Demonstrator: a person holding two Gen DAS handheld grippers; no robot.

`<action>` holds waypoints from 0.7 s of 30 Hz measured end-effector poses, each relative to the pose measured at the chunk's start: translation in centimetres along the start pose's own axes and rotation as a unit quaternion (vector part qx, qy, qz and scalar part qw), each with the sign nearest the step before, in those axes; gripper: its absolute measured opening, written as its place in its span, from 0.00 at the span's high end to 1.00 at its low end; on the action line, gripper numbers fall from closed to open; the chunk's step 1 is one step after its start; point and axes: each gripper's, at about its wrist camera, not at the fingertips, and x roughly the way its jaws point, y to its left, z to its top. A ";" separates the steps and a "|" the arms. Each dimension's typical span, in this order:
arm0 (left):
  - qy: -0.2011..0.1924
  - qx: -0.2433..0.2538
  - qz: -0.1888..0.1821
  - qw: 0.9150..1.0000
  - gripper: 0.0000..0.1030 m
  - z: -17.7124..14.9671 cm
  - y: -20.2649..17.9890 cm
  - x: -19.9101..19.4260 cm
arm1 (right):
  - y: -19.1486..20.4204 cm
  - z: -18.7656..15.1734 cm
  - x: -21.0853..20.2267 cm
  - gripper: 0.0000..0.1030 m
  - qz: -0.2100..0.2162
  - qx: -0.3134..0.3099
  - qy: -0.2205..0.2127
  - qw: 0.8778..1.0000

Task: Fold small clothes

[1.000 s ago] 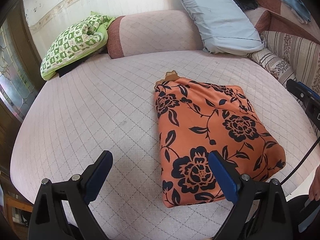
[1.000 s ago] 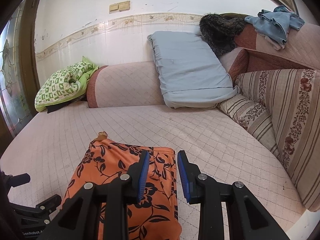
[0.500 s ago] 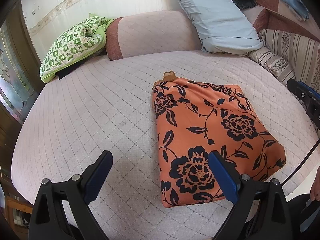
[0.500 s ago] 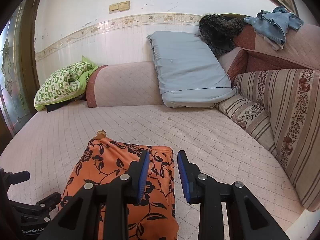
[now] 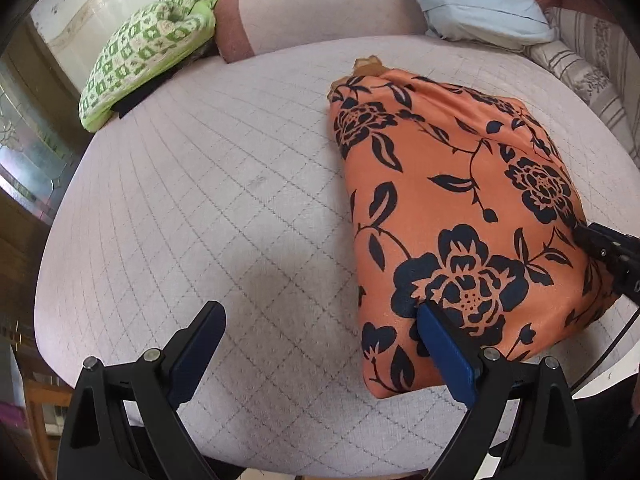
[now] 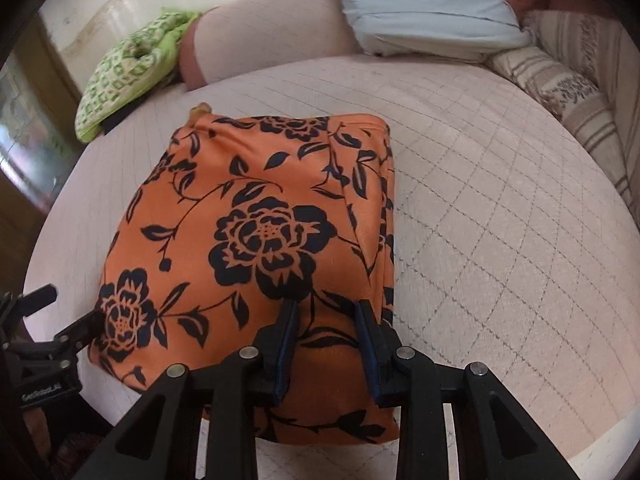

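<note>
Soft daylight, faint shadows, strong fisheye warping, slight motion blur

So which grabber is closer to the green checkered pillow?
The left. The left gripper sits at the orange flowered cloth's near-left corner, on the side facing the green checkered pillow. The right gripper is over the cloth's opposite, right edge.

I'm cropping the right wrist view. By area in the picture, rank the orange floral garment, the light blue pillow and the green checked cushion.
1. Orange floral garment, though nearest the camera.
2. Light blue pillow, partly cropped.
3. Green checked cushion.
</note>
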 end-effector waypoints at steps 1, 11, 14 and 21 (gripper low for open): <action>0.001 0.008 0.002 1.000 0.06 0.1 -0.1 -0.1 | -0.5 0.0 -0.1 0.69 0.013 0.012 0.004 1.000; -0.022 0.002 0.005 1.000 0.07 2.6 1.1 -1.9 | -10.2 0.5 -2.6 0.28 0.174 0.235 -0.055 0.955; -0.022 -0.004 0.002 1.000 0.07 3.6 1.3 -1.6 | -11.2 0.6 -1.8 0.28 0.197 0.262 -0.042 0.944; 0.002 0.013 0.001 1.000 0.07 4.1 -0.7 0.2 | -10.9 0.6 0.6 0.28 0.195 0.264 -0.003 0.945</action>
